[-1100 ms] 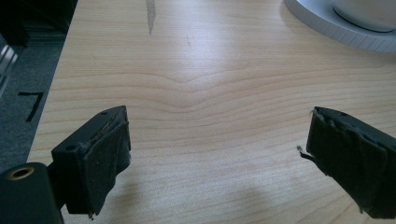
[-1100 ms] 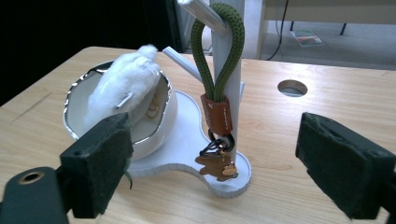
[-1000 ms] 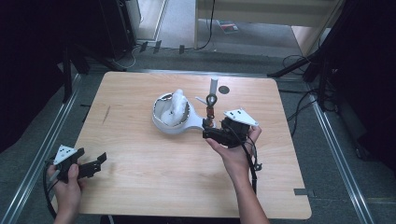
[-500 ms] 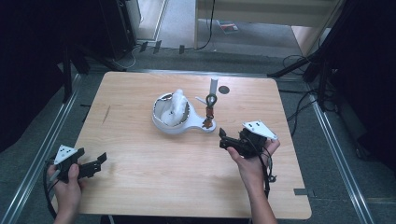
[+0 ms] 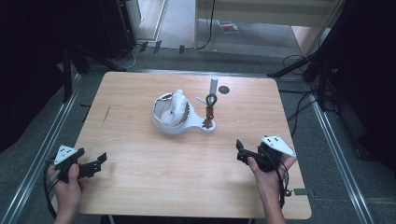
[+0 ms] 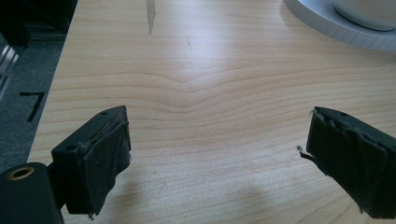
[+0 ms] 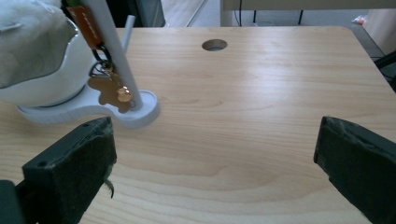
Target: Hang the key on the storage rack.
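While both hands rest near the front edge of the wooden table point(image 5: 140, 196), each gripper sits w/ jaws spread wide and nothing between them. Left gripper point(image 5: 95, 164) at front-left corner, held by the left hand point(image 5: 67, 184); its own view shows both black pads well apart over bare wood, touching nothing I can make out. Right gripper point(image 5: 243, 151) at front-right, in the right hand point(image 5: 266, 175), grey three-cornered plate on top; jaws likewise wide, empty, pointing toward table centre.

Mid-table, well apart from both grippers: a white stand point(image 5: 180, 126) w/ a round bowl-like part and a base that runs out to the right. Pale cloth-like lump point(image 5: 176, 105) sits in the bowl, poking up. White post point(image 5: 213, 95) rises from the base's right end; long axis near upright, leaning a little in the right gripper view. Keyring w/ orange tag and brass-coloured fob point(image 7: 112, 91) hangs on the post, dangling down to just above the base. Small round hole point(image 5: 224, 89) in the tabletop just right of the post.
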Demonstrator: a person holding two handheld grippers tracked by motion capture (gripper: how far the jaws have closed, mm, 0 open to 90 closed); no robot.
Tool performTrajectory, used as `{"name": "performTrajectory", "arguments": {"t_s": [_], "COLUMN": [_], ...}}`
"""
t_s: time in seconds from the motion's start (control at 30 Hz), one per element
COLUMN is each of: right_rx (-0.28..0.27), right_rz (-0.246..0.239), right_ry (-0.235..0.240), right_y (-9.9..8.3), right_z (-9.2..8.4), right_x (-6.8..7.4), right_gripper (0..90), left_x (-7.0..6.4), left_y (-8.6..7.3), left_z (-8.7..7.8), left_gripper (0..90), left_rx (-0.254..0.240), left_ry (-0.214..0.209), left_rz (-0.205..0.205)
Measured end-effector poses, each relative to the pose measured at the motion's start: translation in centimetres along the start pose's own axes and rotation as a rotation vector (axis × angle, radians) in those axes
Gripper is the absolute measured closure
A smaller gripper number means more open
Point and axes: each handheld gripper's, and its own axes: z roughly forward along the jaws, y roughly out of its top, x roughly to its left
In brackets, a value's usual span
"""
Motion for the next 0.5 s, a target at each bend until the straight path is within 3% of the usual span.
{"name": "performTrajectory", "arguments": {"t_s": [0.5], "right_rx": [0.034], "right_rz": [-0.003], "right_ry": [-0.091], "right_y": [-3.2], "right_z": [-2.0], "right_x": [-5.3], "right_gripper": [0.0], "left_x": [0.0], "left_y": [0.0], "left_z": [0.0], "left_gripper": [7.0], "left_rx": [0.002], "left_ry": [-0.001], "left_rz": [0.000]}}
